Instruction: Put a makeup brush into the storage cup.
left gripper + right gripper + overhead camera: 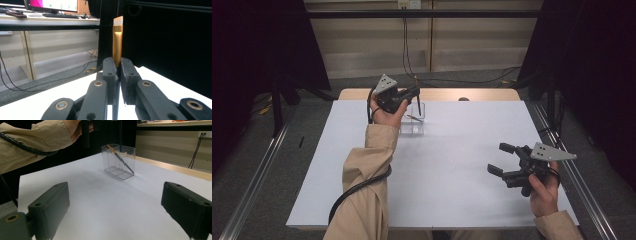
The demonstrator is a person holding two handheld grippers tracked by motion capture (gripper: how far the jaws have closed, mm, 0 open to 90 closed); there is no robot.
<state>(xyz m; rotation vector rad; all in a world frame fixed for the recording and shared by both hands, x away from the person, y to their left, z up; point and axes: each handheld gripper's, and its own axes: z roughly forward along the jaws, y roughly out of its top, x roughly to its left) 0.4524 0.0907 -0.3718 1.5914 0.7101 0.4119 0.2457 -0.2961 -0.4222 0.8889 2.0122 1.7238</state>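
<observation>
while the left gripper (119, 65) hangs over the far part of the white table (452, 170), its two black jaws are pressed together on the handle of a slim brush (117, 40); in the left gripper view the gold ferrule and pale bristle tip of that brush stand up past the jaw ends toward twelve o'clock. in the high view the same left gripper (414, 95) sits at about eleven o'clock of the table top, held by a hand in a tan sleeve (367, 175), and the dark handle of the brush (418, 106) drops from it down into a clear plastic holder (421, 125) that stands just at three o'clock of the hand. in the right gripper view the clear plastic holder (119, 162) shows inner partitions and stands upright on the white sheet at roughly twelve o'clock of the camera; a second thin stick with an orange-brown end leans slantwise inside it, and the dark brush (120, 136) comes down into its top from above. which partition the held brush enters i cannot tell. the right gripper (500, 159) rests low at about four o'clock of the table, well apart from the holder, its jaws spread wide with nothing between them
</observation>
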